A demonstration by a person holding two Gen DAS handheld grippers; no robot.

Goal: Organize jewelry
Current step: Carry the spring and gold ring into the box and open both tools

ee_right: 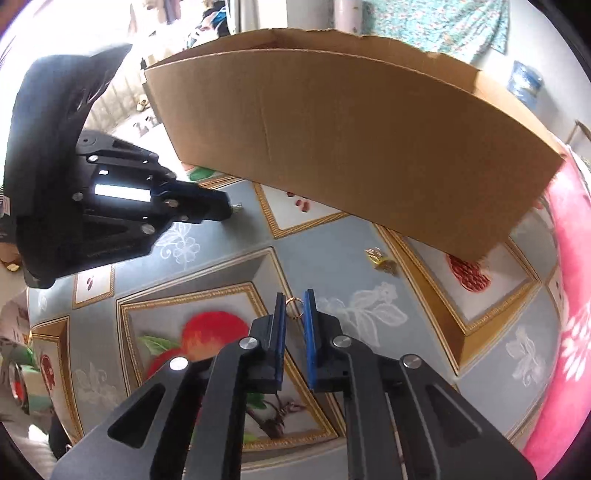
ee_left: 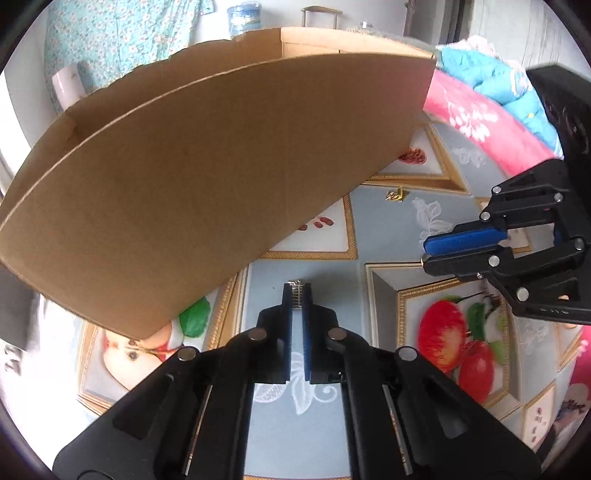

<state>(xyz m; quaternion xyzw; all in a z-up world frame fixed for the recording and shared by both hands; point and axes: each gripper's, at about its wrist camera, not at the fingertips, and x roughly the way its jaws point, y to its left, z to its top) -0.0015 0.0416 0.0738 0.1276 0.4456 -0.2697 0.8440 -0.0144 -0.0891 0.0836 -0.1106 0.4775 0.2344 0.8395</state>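
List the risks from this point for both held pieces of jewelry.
The right gripper pinches a thin gold ring only at its pad tips, so it may slip out. The left gripper holds a small silver piece just as shallowly. The cardboard box has a tall near wall that either could clip.

A home: fruit-print tablecloth (ee_left: 406,229), floral bedding (ee_left: 476,110), hanging floral garment (ee_right: 436,22), water jug (ee_left: 245,16).

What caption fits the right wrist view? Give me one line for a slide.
Right gripper pinches a gold ring above the fruit-print cloth, cardboard box ahead.
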